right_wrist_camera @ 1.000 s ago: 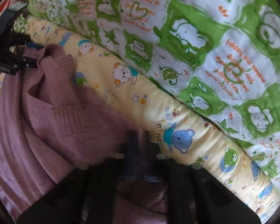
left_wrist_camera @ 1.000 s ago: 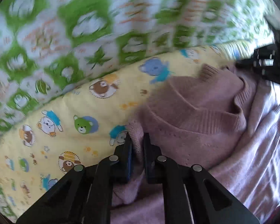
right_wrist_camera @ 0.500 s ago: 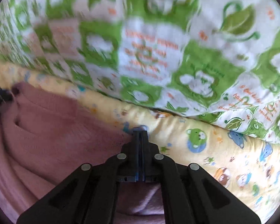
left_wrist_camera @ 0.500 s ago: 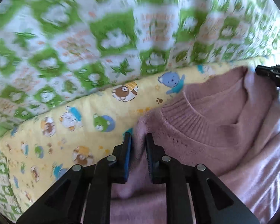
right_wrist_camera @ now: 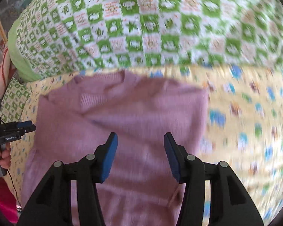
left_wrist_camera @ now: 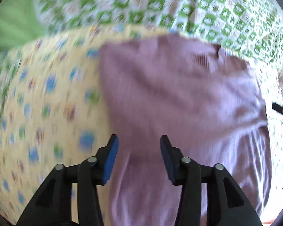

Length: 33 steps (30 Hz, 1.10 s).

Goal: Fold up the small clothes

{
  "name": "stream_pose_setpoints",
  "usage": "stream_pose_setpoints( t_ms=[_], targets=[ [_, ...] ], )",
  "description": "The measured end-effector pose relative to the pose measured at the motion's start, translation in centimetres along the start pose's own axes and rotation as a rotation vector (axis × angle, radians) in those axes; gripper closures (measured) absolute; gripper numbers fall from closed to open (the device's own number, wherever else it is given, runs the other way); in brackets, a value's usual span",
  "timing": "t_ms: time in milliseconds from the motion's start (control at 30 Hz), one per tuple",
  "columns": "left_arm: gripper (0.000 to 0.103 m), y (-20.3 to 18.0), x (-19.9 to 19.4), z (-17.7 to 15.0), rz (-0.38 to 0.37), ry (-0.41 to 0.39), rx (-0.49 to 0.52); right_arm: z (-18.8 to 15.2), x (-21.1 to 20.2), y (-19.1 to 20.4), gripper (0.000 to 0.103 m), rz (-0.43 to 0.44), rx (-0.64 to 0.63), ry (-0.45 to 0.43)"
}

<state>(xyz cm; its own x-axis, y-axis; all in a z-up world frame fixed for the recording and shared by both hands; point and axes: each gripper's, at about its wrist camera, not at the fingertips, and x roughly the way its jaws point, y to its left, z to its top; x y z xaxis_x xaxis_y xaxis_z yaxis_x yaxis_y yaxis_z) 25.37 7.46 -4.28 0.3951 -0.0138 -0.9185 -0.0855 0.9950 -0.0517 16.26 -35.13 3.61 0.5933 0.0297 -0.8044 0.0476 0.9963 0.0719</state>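
The left hand-held gripper (left_wrist_camera: 138, 144) hangs above the pink sweater (left_wrist_camera: 179, 101) with its two blue-padded fingers (left_wrist_camera: 111, 156) spread wide apart and nothing between them; it is released. The sweater lies spread directly ahead of and beneath it, on the yellow animal-print sheet (left_wrist_camera: 47, 103), which reaches out to that gripper's left. Beyond the sweater's far edge sits the green-and-white checked quilt (left_wrist_camera: 207, 5). The view is blurred, so fine detail of the knit cannot be made out.

The right hand-held gripper (right_wrist_camera: 140, 143) is posed the same way: tilted down over the sweater (right_wrist_camera: 132, 116), fingers (right_wrist_camera: 110, 154) parted, gripping nothing. The sweater's neckline (right_wrist_camera: 122, 77) lies at the far end from it, close to the quilt (right_wrist_camera: 151, 28); the yellow sheet (right_wrist_camera: 254, 122) extends to its right. In the right wrist view the other hand-held gripper (right_wrist_camera: 31, 127) shows at the far left, just beside the sweater's edge, with the person's hand (right_wrist_camera: 1, 156) wrapped round its handle.
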Motion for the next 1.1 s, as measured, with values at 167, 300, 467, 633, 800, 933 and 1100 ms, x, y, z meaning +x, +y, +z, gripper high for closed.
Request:
stream_pose_setpoints(
  t_ms=[167, 300, 467, 633, 800, 933, 1100],
  targets=[
    [0.053, 2.5, -2.3, -8.5, -0.031, 0.07, -0.072, -7.0, -2.4, 0.0, 0.051, -0.013, 0.062, 0.083],
    [0.049, 3.4, -4.8, -14.2, -0.053, 0.088, -0.106, -11.6, -5.1, -0.8, 0.051, -0.014, 0.142, 0.102],
    [0.044, 3.5, -6.1, -18.8, -0.076, 0.113, -0.124, -15.9, -7.5, -1.0, 0.051, -0.033, 0.197, 0.115],
    [0.043, 3.0, -6.9, -22.0, -0.095, 0.154, -0.089, -19.0, -9.3, -0.8, 0.051, -0.025, 0.232, 0.128],
    [0.043, 2.8, -7.9, -25.5, -0.138, 0.18, -0.05, -22.8, -10.6, -0.1, 0.051, -0.028, 0.251, 0.163],
    [0.038, 2.8, -8.2, -27.2, -0.176, 0.206, -0.04, -25.7, -11.5, 0.2, 0.051, -0.037, 0.263, 0.177],
    [0.038, 3.0, -8.1, -29.5, -0.195, 0.235, -0.066, -28.0, -11.9, 0.8, 0.051, -0.028, 0.267, 0.193]
  ],
)
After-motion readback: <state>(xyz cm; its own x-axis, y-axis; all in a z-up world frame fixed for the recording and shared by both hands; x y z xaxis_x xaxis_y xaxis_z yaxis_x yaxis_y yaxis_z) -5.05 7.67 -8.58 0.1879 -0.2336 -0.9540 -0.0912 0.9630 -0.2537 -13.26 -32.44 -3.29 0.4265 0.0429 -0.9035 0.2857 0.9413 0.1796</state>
